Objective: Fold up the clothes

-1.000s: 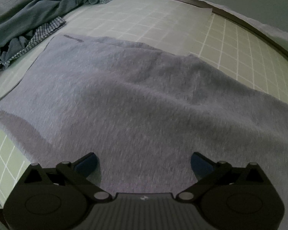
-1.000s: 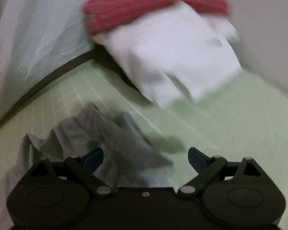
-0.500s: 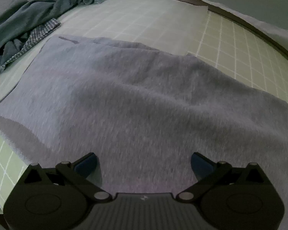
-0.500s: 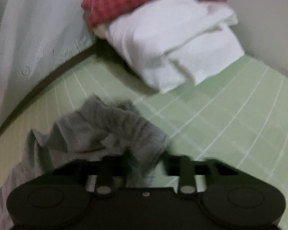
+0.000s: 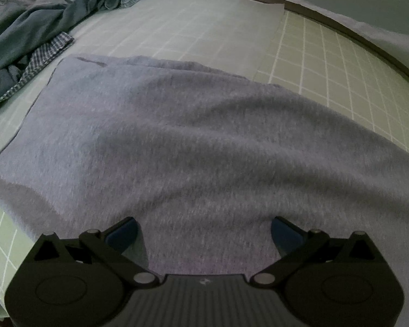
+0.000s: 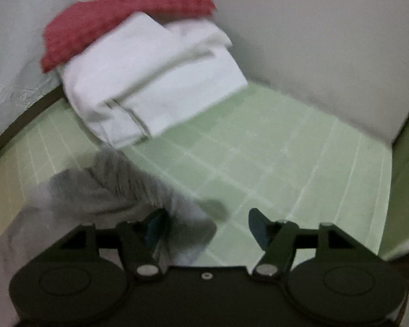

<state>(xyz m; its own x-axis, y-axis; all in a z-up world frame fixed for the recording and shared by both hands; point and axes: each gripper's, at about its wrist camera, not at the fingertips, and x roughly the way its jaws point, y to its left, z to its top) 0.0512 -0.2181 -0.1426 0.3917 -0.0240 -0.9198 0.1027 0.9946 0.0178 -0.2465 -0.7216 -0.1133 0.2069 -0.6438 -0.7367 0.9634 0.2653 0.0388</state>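
Left wrist shows my left gripper (image 5: 204, 230) spread above the grey garment (image 5: 191, 147) lying on the mat (image 5: 327, 62); my right gripper (image 6: 207, 226), parted too, may snag the bunched end and rumple it

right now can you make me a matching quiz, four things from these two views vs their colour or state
Things:
1. left gripper
2. grey garment
3. folded white garment
4. checked cloth

Colour or state:
a. lies against a red cloth at the back of the green mat
b. jaws wide apart, holding nothing
c. blue and white, peeking out beside a dark green heap
d. spread almost flat on the gridded mat

Pairs: 1-b, 2-d, 3-a, 4-c
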